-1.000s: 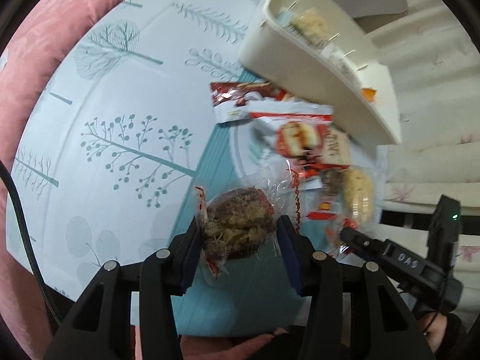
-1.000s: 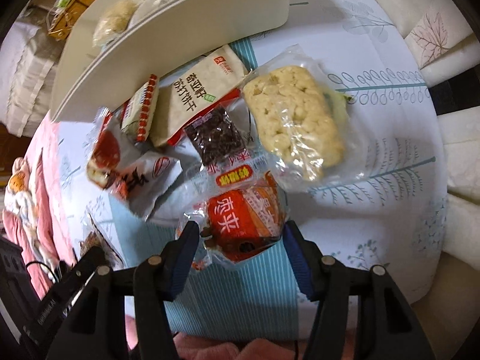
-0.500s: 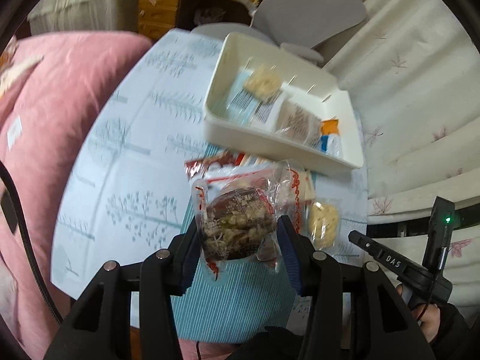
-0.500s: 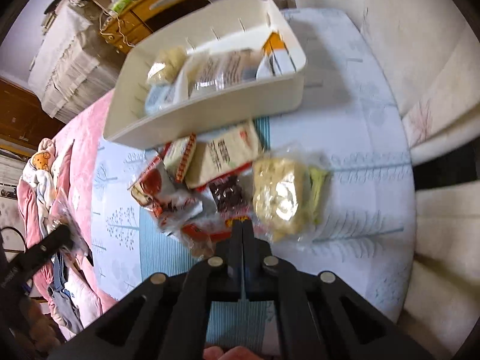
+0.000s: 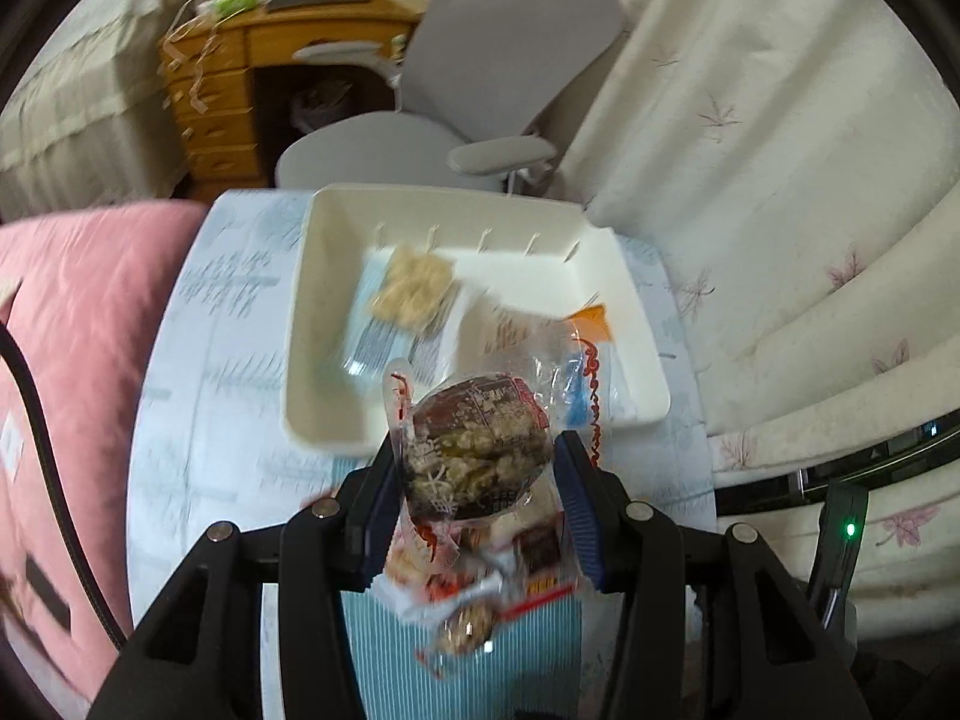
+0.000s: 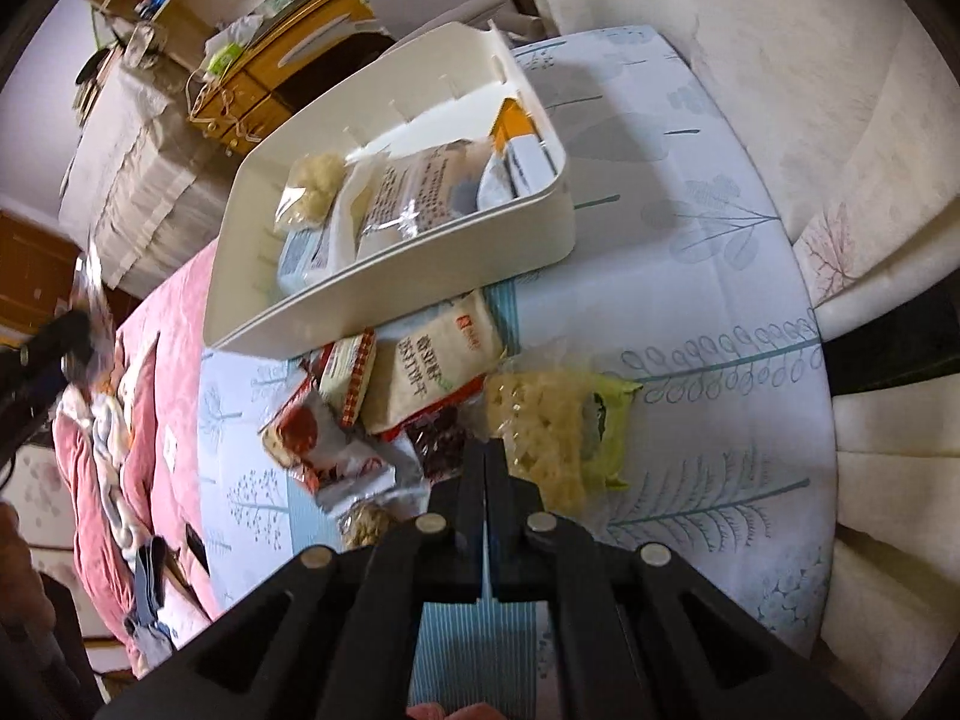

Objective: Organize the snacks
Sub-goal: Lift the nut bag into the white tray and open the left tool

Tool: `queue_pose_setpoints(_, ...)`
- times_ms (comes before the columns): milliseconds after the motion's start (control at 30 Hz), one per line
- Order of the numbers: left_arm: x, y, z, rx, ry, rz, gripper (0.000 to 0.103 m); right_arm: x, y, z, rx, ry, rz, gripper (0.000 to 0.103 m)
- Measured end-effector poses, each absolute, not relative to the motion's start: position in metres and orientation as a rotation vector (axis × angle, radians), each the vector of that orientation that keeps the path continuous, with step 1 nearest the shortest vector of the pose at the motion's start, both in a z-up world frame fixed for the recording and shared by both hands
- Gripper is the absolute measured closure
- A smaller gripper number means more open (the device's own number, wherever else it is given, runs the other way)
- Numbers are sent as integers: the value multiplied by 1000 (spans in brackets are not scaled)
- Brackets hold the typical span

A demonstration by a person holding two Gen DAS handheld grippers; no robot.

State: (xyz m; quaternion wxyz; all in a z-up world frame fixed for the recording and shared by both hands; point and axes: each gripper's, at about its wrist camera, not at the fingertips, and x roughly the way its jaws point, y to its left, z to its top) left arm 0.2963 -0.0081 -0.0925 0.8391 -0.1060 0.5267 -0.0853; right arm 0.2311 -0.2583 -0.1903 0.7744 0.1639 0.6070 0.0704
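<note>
Landmark: white divided bin point(image 5: 630, 312) on the tree-print tablecloth point(image 6: 708, 276); every place below is given against it.
Held snack: dark nut-and-seed cake in a clear wrapper point(image 5: 477, 450), in the air just in front of the bin's near wall, above the loose pile.
Left gripper point(image 5: 477, 480): clamped on the cake, one blue pad on each side of its body; the crinkled film ends stick out free above and below.
Right gripper point(image 6: 483, 480): fingers pressed flat together with nothing between them, over the pile in front of the bin.
Pile in front of the bin: pale puffed-rice cake in a green-edged bag point(image 6: 552, 438), beige biscuit packet point(image 6: 432, 366), red-and-white packet point(image 6: 324, 450), small dark packet point(image 6: 435, 441), overlapping.
Already in the bin: a pale rice cake point(image 5: 414, 291) and flat packets, lying in its slots.
Handling, my judgement: light, crumbly and brittle, with slippery film, so hold it gently.
Where to grip: across the solid cake, as now; the film tails would likely slip or tear.
Likely next: lower it into an open slot.
</note>
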Motion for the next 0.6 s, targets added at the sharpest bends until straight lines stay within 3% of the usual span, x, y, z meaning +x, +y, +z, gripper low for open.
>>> queue_pose_setpoints(233, 339, -26, -118, -203, 1080, -259, 54, 237, -262, -200, 356, 1303, 72, 103)
queue_pose_setpoints(367, 353, -24, -132, -242, 1099, -261, 35, 238, -258, -204, 350, 1280, 42, 102)
queue_pose_setpoints(600, 351, -11, -145, -227, 1173, -246, 35, 232, -253, -209, 402, 1275, 6, 102)
